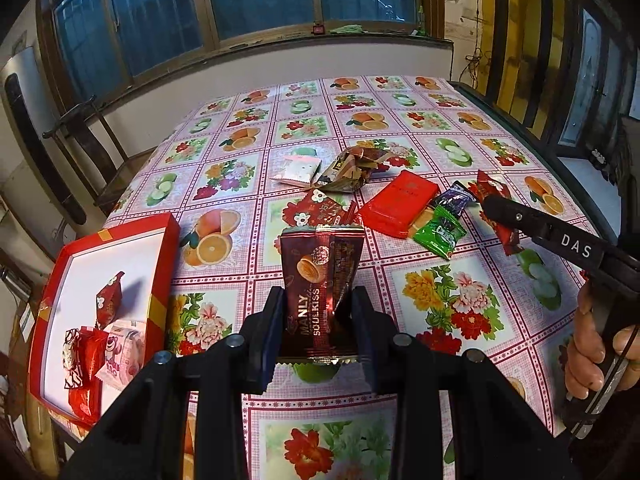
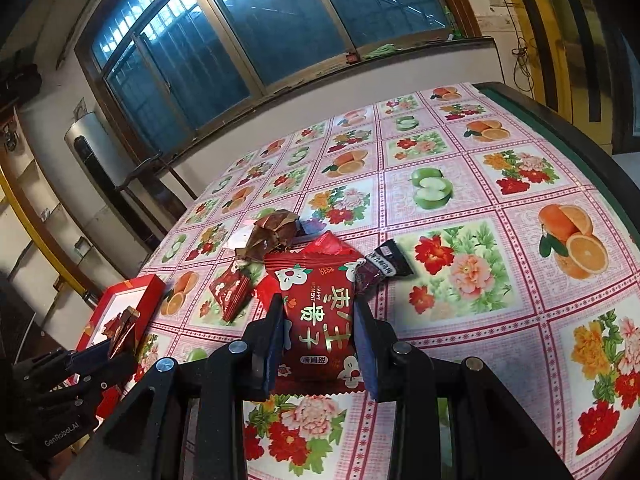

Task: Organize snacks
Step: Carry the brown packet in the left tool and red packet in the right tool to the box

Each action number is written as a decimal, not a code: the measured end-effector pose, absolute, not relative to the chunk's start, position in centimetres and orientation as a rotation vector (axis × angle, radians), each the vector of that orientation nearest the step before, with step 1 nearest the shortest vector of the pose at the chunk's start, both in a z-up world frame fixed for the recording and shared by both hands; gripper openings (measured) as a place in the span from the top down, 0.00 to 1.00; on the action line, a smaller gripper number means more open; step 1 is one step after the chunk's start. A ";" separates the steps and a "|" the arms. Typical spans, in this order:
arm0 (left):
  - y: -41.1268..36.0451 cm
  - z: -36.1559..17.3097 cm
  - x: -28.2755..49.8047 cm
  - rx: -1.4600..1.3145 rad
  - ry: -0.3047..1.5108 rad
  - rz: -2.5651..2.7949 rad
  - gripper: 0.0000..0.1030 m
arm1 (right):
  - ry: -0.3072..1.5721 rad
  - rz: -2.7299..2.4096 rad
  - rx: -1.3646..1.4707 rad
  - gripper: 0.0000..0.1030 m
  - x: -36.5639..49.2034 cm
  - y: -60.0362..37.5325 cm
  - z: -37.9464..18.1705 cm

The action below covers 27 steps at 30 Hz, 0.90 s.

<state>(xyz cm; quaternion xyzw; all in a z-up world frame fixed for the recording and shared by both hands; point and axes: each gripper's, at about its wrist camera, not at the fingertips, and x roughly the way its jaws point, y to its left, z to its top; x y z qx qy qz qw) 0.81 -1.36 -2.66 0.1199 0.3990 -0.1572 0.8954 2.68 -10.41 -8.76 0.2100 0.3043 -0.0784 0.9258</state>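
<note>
Plainly legible on the dark red wrapper (image 1: 316,300) is "MANLY SOULKISS", printed sideways beside a picture of a round pastry; the left gripper (image 1: 320,316) has its jaws clamped on this packet from both sides, holding it upright above the desk (image 1: 440,280) with its crimped lower edge hanging behind the fingertips. The right gripper (image 2: 320,344) has its jaws pressed on a red snack packet (image 2: 320,320) that bears white flowers, the words "HAPPY MOMENT" and large gold Chinese characters; the packet fills the gap between the two fingers and sticks out above them. In the left wrist view the right gripper's black body shows the letters "DAS", with a hand (image 1: 596,344) around its handle. In the right wrist view the left gripper's side reads "GenRobot.AI". A red box (image 1: 160,264) with a white floor stands at the left edge of the desk, to the left of the left gripper, and holds several small packets, among them a pink one and red flowered ones. Loose on the fruit-and-flower tablecloth beyond the jaws lie a flat red packet (image 1: 400,204), a green packet (image 1: 438,234), a purple packet (image 1: 456,196), a crumpled brown wrapper (image 1: 356,168) and a white and pink packet (image 1: 298,170).
</note>
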 end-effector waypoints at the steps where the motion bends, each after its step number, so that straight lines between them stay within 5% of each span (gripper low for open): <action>1: -1.0 -2.6 0.6 0.244 0.825 -0.329 0.68 | 0.621 -0.160 0.438 0.66 2.7 -10.0 -8.8; 11: 4.9 -1.4 -1.2 0.197 0.751 -0.281 0.68 | 0.620 -0.066 0.459 0.66 2.9 -3.5 -9.9; 27: 24.6 2.1 -1.1 0.090 0.643 0.112 0.68 | 0.614 0.223 0.398 0.66 9.9 9.8 -8.0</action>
